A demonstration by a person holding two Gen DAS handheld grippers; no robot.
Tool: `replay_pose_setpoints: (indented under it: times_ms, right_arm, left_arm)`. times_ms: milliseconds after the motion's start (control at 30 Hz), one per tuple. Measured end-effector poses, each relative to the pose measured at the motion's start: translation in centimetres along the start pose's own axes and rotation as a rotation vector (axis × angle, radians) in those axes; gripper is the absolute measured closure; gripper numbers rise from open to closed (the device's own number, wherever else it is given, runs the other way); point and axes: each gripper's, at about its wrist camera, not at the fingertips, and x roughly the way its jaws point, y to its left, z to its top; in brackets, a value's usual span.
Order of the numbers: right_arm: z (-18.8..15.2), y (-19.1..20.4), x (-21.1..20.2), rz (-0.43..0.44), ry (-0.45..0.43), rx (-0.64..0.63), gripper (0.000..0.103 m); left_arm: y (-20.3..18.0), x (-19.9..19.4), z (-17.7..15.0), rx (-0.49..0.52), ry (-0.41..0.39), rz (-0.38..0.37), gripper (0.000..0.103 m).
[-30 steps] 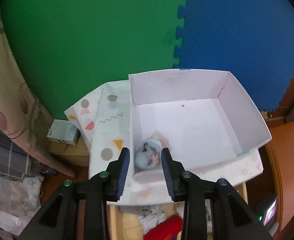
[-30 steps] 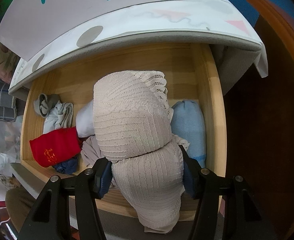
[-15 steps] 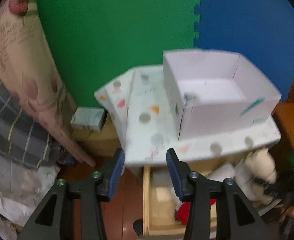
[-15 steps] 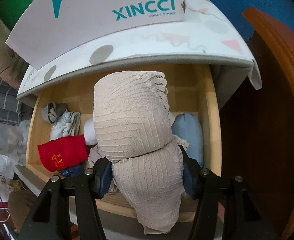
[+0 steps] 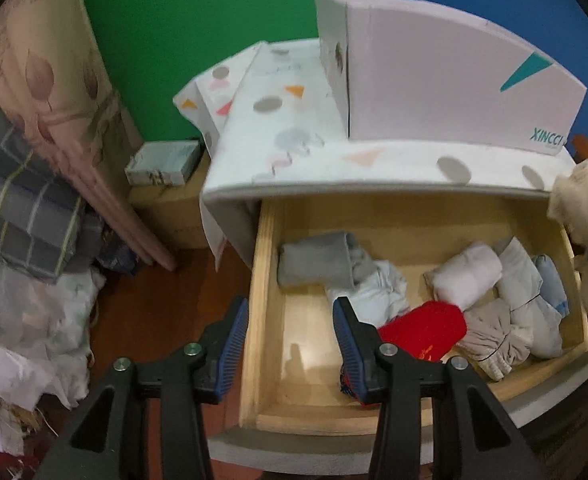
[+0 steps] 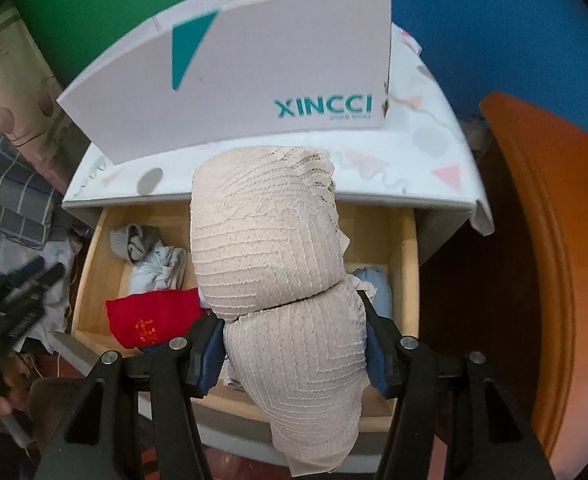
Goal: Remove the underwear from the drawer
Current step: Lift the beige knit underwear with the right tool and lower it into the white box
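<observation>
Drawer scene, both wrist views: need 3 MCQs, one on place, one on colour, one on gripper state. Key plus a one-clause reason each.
1. Where does the white XINCCI box stand?
A. inside the drawer
B. on the patterned cabinet top above the drawer
C. on the floor

2. What colour is the folded item lying just right of the left gripper in the left wrist view?
A. red
B. yellow
C. black

3. What state is the right gripper in?
A. open and empty
B. shut with nothing between its fingers
C. shut on the beige knit underwear

Key:
1 B, the box rests on the cabinet top, with the open drawer below it.
2 A, it is bright red with a small orange mark.
3 C, both pads press the sides of the beige bundle, which hangs above the drawer.
</observation>
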Motion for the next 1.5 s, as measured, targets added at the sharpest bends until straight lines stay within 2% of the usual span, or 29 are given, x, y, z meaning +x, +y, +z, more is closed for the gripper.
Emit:
replay_pose_setpoints:
  times_ms: [200, 300, 400, 633, 933, 1167, 1500]
  right_arm:
    - [0.6, -0.7, -2.4, -0.004, -0.039, 0.017, 0.049]
    - [1.3, -1.0, -3.6, 0.003, -0.061, 0.026, 0.049]
    - [2.2, -1.0, -4.6, -0.006, -0.078, 0.020, 0.049]
    - [5.0, -1.5, -7.1, -0.009, -0.118, 0.022, 0.049]
    - [11.2, 0.3, -10.7, -0.035, -0.202, -0.027, 0.049]
    - [16.0, 1.4, -10.0, -0.038, -0.207, -0.041, 0.049]
    - [21.9, 2.8, -5.4, -0.057, -0.171, -0.029, 0.049]
  left_arm:
    - [1.2, 2.0, -1.0, -0.071, 0.056, 0.000, 0.058]
    - [1.9, 2.4, -1.1, -0.111, 0.069, 0.021, 0.051]
    - [2.6, 2.8, -1.3, -0.149, 0.082, 0.001, 0.051]
    - [3.1, 2.3, -1.3, -0.191, 0.051, 0.004, 0.051]
    - [2.9, 2.3, -1.2, -0.196, 0.034, 0.002, 0.050]
    - [4.7, 1.6, -1.5, -0.277, -0.006, -0.003, 0.050]
    - [4.6, 1.8, -1.4, -0.280, -0.008, -0.010, 0.050]
